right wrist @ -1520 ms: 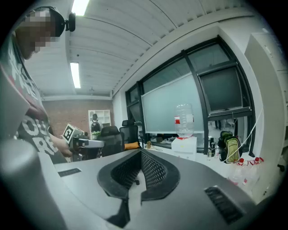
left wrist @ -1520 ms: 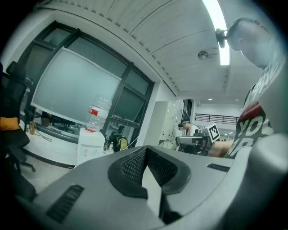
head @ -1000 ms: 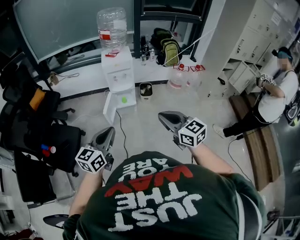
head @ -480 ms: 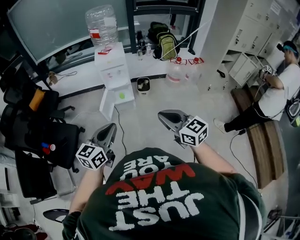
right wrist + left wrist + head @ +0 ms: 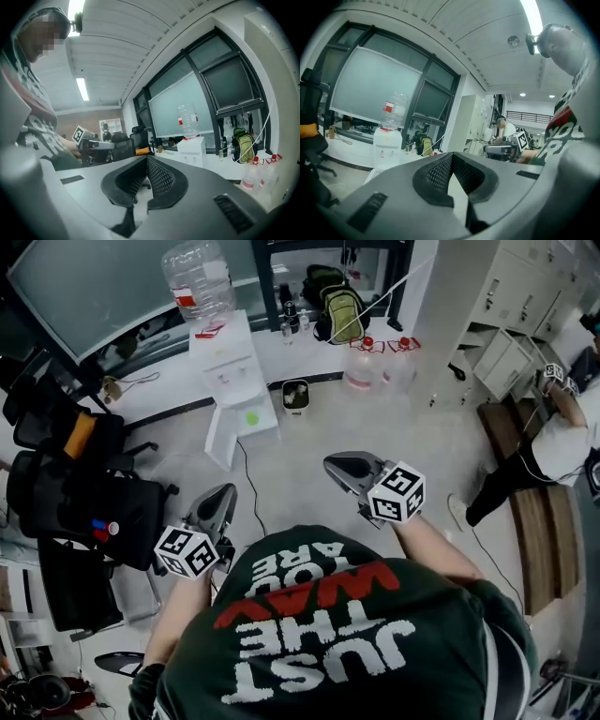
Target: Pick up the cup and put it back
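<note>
No cup is plain in any view. In the head view my left gripper (image 5: 223, 493) is held out level over the floor, jaws together with nothing between them. My right gripper (image 5: 331, 463) is held out beside it, also shut and empty. The left gripper view has its closed pads (image 5: 440, 171) meeting in front of a white water dispenser (image 5: 386, 147). In the right gripper view the gripper (image 5: 146, 160) points toward the same dispenser (image 5: 191, 149). The dispenser (image 5: 230, 362) stands ahead by the window with a big clear bottle (image 5: 195, 282) on top.
Black office chairs (image 5: 84, 502) crowd the left side. A small bin (image 5: 295, 395), a green backpack (image 5: 339, 310) and water jugs (image 5: 375, 367) sit by the far wall. White lockers (image 5: 506, 315) and a seated person (image 5: 562, 427) are on the right. A cable (image 5: 246, 486) trails across the floor.
Both grippers have travelled forward over the floor, still shut and side by side. The dispenser and chairs sit a little nearer, and the person at the right has slid toward the frame's edge.
</note>
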`<state>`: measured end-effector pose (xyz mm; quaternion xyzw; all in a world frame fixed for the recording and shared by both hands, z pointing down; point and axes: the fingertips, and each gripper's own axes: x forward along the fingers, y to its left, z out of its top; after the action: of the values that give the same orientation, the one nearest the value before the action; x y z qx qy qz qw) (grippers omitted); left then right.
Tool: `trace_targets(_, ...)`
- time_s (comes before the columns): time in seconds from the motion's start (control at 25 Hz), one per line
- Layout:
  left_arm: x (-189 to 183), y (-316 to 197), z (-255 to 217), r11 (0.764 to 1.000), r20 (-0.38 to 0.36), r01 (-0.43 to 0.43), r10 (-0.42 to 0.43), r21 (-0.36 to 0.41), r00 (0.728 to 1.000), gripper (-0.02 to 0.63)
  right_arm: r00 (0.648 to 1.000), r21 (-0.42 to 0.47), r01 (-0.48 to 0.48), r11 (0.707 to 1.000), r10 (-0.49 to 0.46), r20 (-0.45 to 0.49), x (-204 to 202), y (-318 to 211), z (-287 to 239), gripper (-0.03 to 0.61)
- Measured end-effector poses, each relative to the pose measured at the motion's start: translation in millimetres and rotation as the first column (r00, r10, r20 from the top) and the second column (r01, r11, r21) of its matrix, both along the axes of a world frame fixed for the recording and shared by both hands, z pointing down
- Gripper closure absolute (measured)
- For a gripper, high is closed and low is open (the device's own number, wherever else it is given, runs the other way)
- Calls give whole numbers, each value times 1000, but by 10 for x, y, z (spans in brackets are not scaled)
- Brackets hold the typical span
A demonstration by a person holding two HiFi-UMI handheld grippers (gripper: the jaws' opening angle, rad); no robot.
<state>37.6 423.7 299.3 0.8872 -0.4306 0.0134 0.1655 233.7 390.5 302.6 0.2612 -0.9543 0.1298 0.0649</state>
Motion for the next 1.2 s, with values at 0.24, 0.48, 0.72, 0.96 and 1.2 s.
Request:
trace_targets(0.24,-579,-650,253,1000,-49,-14,14,-9,999,606,999,8,7,1000,-6,-54,-616,-611,109,545)
trace_targets(0.48,-1615,-1949,630,996,-103,-84,83,-7,991,606,994,10,-62,998,62,-91,-1722,-1751,267,543)
trace_targets(0.72,-2671,-3232,522,984,-95,-175,176,18,980,606,995,-22,-69,997,67,-72,-3036,-2837,-16,543)
trace_targets(0.96,-3167,-4021,795,982,-133,-189,185,-23,974,606,988,-45,-74,996,67,-137,-3611,-3588,18,543)
trace_targets(1.2,-3126,-4422,1210,981,-155,-171,156,-88,976,606,980,-131,-38,991,11,-197,-3657,-4096,343,543)
